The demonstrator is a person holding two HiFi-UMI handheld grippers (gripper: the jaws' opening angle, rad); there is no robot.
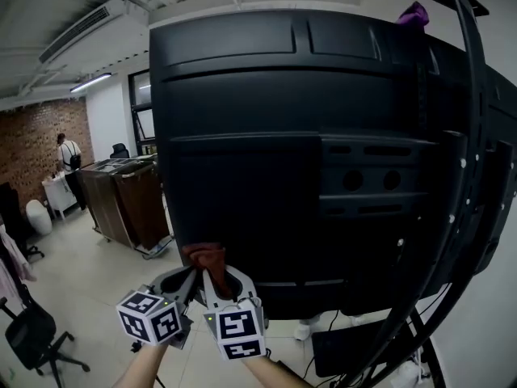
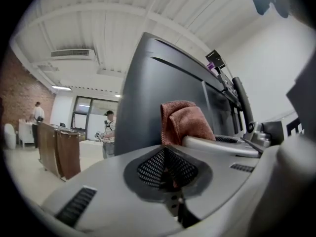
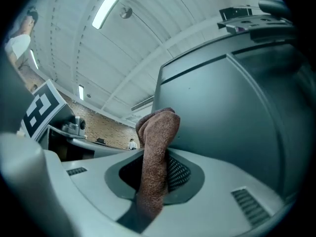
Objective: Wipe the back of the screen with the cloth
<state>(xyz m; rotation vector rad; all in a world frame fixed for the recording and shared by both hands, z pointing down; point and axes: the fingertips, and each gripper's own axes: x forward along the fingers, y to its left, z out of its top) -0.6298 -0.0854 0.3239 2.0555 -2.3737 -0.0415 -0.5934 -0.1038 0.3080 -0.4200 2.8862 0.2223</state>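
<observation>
The screen's black back (image 1: 266, 136) fills most of the head view, standing upright on a stand. A reddish-brown cloth (image 1: 206, 257) is bunched against its lower left part. My right gripper (image 1: 216, 280) is shut on the cloth (image 3: 158, 132), which sticks up between its pads beside the grey panel (image 3: 222, 102). My left gripper (image 1: 187, 280) sits tight beside it, jaws together, with a sliver of cloth showing between its mesh pads (image 2: 157, 168). The rest of the cloth (image 2: 182, 120) rises past its tip, against the panel (image 2: 158, 93).
A black stand strut (image 1: 452, 217) curves down the screen's right side, with cables (image 1: 331, 330) beneath. A purple object (image 1: 414, 13) sits on top. To the left are a wooden counter (image 1: 121, 192), a black office chair (image 1: 32, 334) and a standing person (image 1: 66, 153).
</observation>
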